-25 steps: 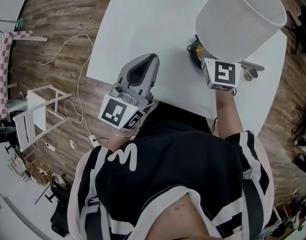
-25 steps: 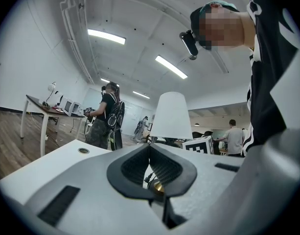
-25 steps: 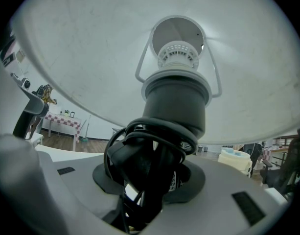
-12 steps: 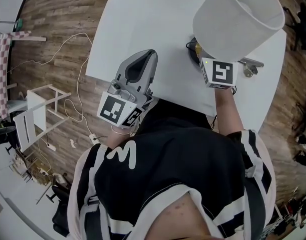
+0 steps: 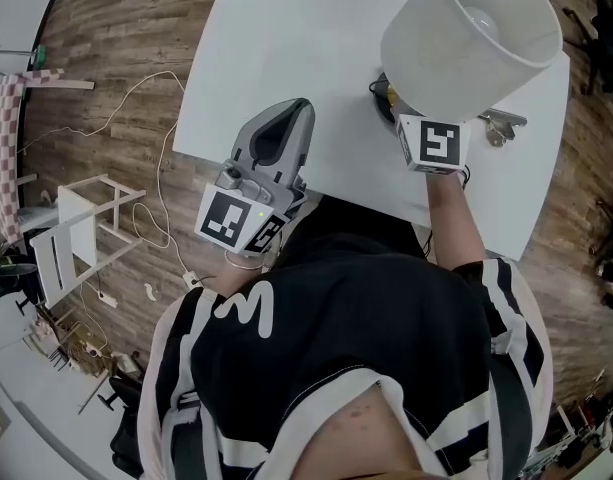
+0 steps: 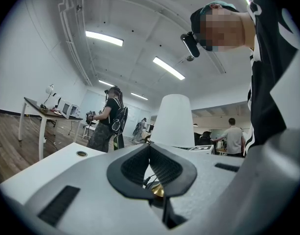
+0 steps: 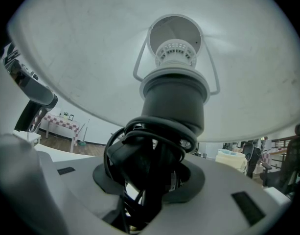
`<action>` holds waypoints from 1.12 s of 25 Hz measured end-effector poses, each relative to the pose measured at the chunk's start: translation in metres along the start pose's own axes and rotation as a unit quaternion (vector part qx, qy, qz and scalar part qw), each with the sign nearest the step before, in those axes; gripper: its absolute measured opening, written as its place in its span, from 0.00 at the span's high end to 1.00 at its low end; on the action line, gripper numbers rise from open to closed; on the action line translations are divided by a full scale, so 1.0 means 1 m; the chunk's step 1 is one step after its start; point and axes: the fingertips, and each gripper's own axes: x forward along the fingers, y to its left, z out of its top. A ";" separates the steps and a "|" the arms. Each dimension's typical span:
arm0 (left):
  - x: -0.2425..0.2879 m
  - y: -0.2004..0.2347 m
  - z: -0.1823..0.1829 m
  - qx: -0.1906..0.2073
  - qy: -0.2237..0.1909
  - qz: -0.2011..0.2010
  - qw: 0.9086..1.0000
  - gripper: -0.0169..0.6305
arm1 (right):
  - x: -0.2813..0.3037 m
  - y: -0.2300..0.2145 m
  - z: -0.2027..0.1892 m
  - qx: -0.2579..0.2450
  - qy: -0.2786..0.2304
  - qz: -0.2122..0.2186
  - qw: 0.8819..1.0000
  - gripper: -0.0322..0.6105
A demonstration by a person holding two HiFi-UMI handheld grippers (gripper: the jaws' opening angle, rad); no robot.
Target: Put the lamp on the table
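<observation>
One lamp point(image 5: 476, 43) is the whole job, and it is over the white surface point(image 5: 286, 38) near the far right corner, its white shade point(image 7: 81, 58) leaning a little away from upright. The right tongs point(image 7: 149, 177) are clenched around the lamp's dark stem, where a black cord point(image 7: 140, 146) is wound in loops. The lamp's dark base point(image 5: 384, 100) shows low against the surface, just under the shade's edge. Whether the base rests fully or hangs just above, I cannot tell. So the carrying looks nearly done; what seems left is to settle the base flat, bring the lamp upright and let go. A small metal piece point(image 5: 498, 125) lies on the surface just beside the lamp, a thing to keep clear of. The left tongs point(image 5: 291, 116) hang at the near edge, closed and empty, pointing toward the lamp.
</observation>
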 end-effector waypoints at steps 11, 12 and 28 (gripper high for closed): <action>-0.007 -0.011 0.003 0.009 -0.004 -0.001 1.000 0.97 | -0.012 0.000 -0.001 0.003 -0.023 -0.008 1.000 0.69; -0.008 -0.011 0.004 0.010 -0.004 0.000 1.000 0.97 | -0.013 0.000 -0.002 0.003 -0.025 -0.009 1.000 0.69; -0.022 -0.022 0.006 0.026 0.000 -0.009 1.000 0.97 | -0.017 0.007 -0.010 0.020 -0.021 -0.022 0.999 0.66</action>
